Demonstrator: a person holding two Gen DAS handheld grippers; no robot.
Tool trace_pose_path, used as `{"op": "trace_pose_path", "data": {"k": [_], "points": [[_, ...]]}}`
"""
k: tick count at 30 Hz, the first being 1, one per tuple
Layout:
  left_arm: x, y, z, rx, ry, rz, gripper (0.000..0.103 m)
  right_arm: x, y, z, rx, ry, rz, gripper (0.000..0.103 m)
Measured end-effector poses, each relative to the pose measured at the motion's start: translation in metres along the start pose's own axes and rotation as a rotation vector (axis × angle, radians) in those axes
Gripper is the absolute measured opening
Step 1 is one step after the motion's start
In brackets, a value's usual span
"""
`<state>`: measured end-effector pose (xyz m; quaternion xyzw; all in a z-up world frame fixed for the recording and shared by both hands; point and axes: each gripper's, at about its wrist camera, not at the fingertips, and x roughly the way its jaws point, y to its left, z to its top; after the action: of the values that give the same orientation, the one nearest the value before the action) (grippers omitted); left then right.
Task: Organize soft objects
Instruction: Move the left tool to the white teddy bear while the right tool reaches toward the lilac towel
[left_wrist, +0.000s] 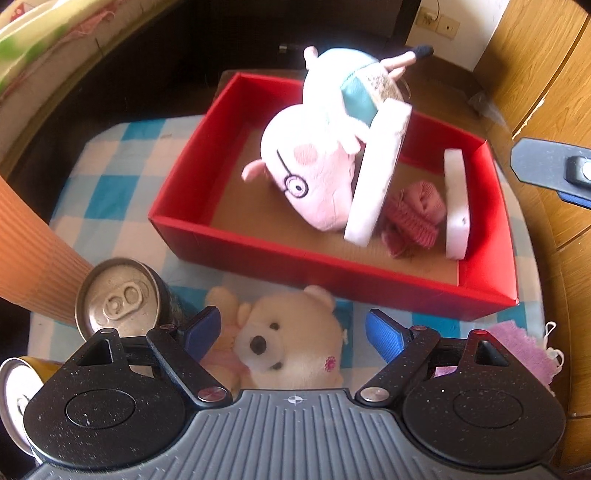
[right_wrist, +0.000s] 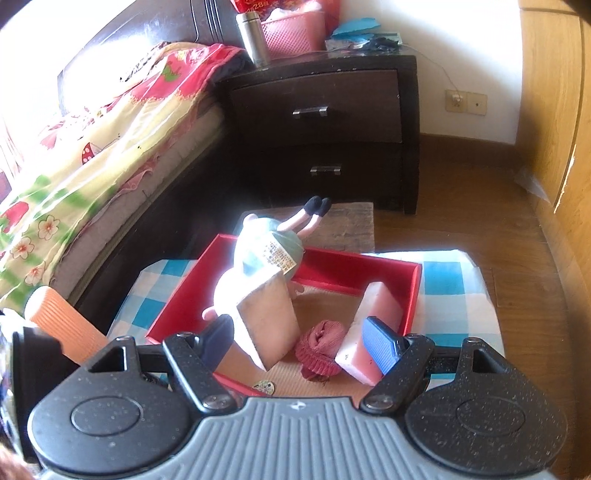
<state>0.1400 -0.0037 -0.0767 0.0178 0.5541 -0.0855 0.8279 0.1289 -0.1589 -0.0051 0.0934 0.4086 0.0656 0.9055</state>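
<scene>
Left gripper (left_wrist: 291, 332): fingers spread, straddling teddy bear (left_wrist: 295, 339).
Right gripper (right_wrist: 303, 343): spread, holding nothing.
Red box (left_wrist: 332, 280): 12 o'clock of the bear; holds pig plush (left_wrist: 310, 177).

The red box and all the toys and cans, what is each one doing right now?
red box: open, no lid.
pig plush: head-down in the box, legs up.
white sponges: on edge in the box.
pink knit: bunched between the sponges.
bear plush: outside the box, between the left tool's open fingers.
soda can: upright, unopened.
right tool: open.
</scene>
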Motion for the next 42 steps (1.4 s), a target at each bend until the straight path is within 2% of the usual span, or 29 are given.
{"op": "trace_pose_path", "data": {"k": [6, 12, 19, 23, 26, 27, 28, 30, 33, 36, 40, 42], "points": [[0.0, 0.001, 0.002, -0.012, -0.003, 0.003, 0.085, 0.011, 0.006, -0.015, -0.067, 0.075, -0.034, 0.055], [0.002, 0.001, 0.004, -0.018, -0.002, 0.008, 0.086, 0.022, -0.005, -0.03, -0.072, 0.13, -0.09, 0.055], [0.011, -0.008, 0.008, 0.002, 0.002, 0.025, 0.092, 0.024, -0.014, -0.031, -0.063, 0.139, -0.095, 0.055], [0.018, -0.018, 0.008, 0.024, 0.014, 0.014, 0.092, 0.023, -0.016, -0.031, -0.063, 0.135, -0.09, 0.055], [0.022, -0.024, 0.006, 0.047, 0.01, 0.045, 0.092, 0.024, -0.019, -0.031, -0.06, 0.139, -0.091, 0.055], [0.023, -0.026, 0.005, 0.047, 0.009, 0.047, 0.088, 0.024, -0.02, -0.032, -0.059, 0.141, -0.091, 0.055], [0.024, -0.026, 0.004, 0.024, 0.028, 0.005, 0.082, 0.025, -0.021, -0.032, -0.057, 0.144, -0.091, 0.055], [0.027, -0.028, 0.002, -0.005, 0.053, -0.075, 0.078, 0.024, -0.024, -0.032, -0.052, 0.145, -0.089, 0.055], [0.03, -0.036, -0.003, 0.02, 0.055, -0.052, 0.077, 0.023, -0.027, -0.031, -0.042, 0.14, -0.091, 0.055], [0.03, -0.036, -0.007, 0.026, 0.076, -0.105, 0.077, 0.02, -0.029, -0.032, -0.039, 0.138, -0.081, 0.055], [0.03, -0.038, -0.012, 0.092, 0.062, 0.056, 0.073, 0.017, -0.029, -0.036, -0.047, 0.149, -0.084, 0.055], [0.021, -0.036, -0.012, 0.111, 0.047, 0.05, 0.075, 0.014, -0.03, -0.04, -0.051, 0.15, -0.087, 0.055]]}}
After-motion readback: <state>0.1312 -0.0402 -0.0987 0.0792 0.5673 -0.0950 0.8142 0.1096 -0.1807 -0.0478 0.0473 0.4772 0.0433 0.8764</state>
